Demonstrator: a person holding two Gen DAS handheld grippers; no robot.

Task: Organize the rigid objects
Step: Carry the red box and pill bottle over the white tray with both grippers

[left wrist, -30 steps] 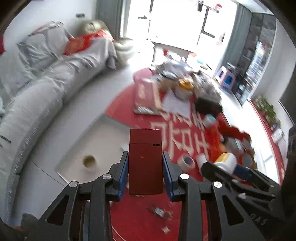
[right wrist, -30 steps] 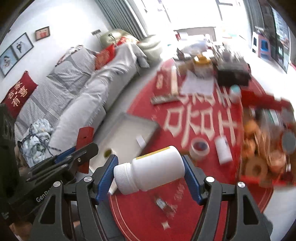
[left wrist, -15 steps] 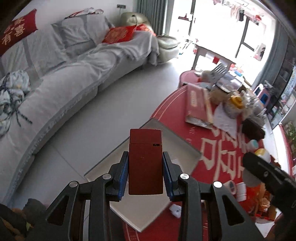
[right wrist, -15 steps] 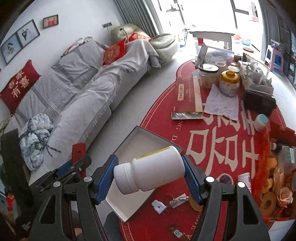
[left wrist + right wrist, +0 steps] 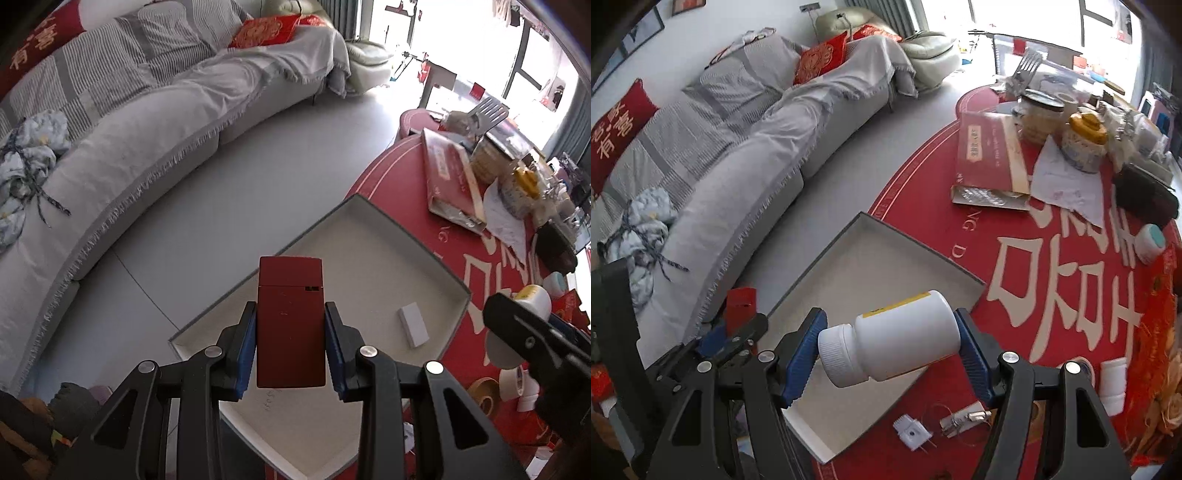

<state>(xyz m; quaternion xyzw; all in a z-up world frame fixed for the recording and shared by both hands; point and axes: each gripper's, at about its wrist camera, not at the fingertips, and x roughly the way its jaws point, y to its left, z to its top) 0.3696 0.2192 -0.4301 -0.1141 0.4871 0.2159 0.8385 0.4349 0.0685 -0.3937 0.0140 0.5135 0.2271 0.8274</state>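
Two grippers above the shallow grey tray (image 5: 373, 236), left gripper (image 5: 290, 345) fingers clamping a dark red box (image 5: 290, 325), right gripper (image 5: 892, 352) fingers pinching a white pill bottle (image 5: 894, 338) sideways.

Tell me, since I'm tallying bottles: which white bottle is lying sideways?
The white bottle clamped in the right tongs lies sideways, cap left. The smaller white bottle on the red mat stands upright.

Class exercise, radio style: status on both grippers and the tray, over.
Left gripper shut on red box. Right gripper shut on white bottle. Tray below, small white box inside.
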